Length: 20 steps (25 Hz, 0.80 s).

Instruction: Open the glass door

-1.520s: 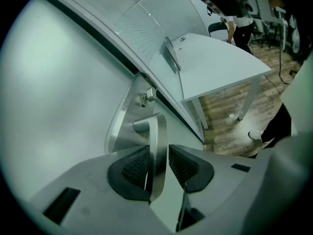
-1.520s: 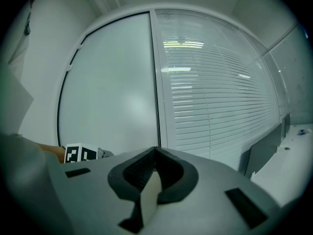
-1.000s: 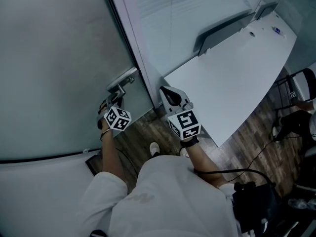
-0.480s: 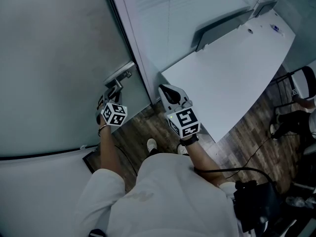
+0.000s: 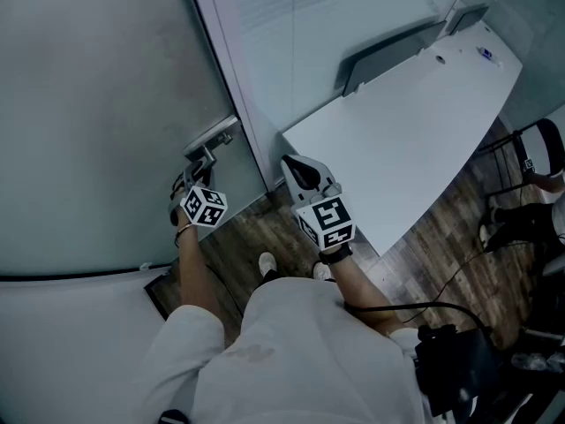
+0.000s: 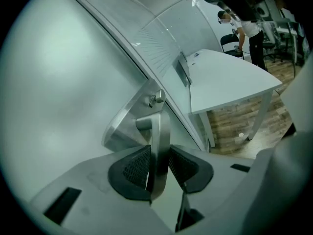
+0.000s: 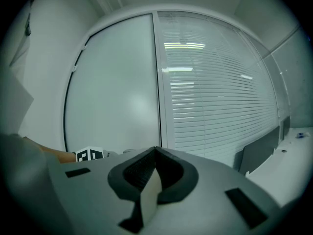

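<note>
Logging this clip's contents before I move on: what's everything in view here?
door: one, frosted glass, left
handle: one, silver, door's right edge
wall: one, glass with blinds, right of door
table: one, white, against wall
chair: one, black, far right
floor: one, dark wood, underfoot
cable: one, black, lower right
left claw: one, grey, shut on handle
right claw: one, grey, shut, empty, near table corner

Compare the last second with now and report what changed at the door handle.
Nothing has visibly changed; only the head view's framing drifted a little. The left claw stays clamped on the lever handle of the glass door, and the door shows no swing. The right claw stays shut and empty, held by the corner of the white table.
</note>
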Each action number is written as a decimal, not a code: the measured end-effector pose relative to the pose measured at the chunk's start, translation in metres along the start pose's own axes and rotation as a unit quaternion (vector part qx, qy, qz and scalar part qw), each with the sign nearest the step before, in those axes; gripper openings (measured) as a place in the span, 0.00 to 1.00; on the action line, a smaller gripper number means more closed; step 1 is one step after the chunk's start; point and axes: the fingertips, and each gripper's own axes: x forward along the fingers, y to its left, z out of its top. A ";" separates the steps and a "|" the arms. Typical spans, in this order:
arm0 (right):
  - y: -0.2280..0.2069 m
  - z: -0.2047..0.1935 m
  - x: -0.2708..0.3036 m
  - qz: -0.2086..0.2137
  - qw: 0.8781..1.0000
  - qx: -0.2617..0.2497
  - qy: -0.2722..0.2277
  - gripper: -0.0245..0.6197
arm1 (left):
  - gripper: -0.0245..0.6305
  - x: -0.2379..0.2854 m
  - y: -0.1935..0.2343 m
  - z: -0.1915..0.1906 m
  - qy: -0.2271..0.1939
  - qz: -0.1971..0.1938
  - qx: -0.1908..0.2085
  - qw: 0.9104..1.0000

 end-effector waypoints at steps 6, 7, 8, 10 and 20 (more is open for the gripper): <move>-0.003 0.005 -0.021 0.002 1.000 -0.003 -0.012 0.04 | 0.20 -0.009 -0.005 -0.001 0.020 0.018 0.028 0.999; -0.005 0.006 -0.025 0.001 1.000 -0.003 -0.015 0.04 | 0.20 -0.012 -0.006 0.000 0.025 0.022 0.036 0.999; -0.006 0.006 -0.030 0.000 1.000 -0.003 -0.017 0.04 | 0.20 -0.015 -0.007 0.001 0.032 0.025 0.045 0.998; -0.009 0.007 -0.036 -0.002 1.000 -0.001 -0.021 0.04 | 0.20 -0.019 -0.010 0.002 0.051 0.030 0.061 0.996; -0.006 0.014 -0.061 0.019 0.999 -0.005 -0.036 0.04 | 0.20 -0.037 -0.029 0.000 0.083 0.035 0.049 0.995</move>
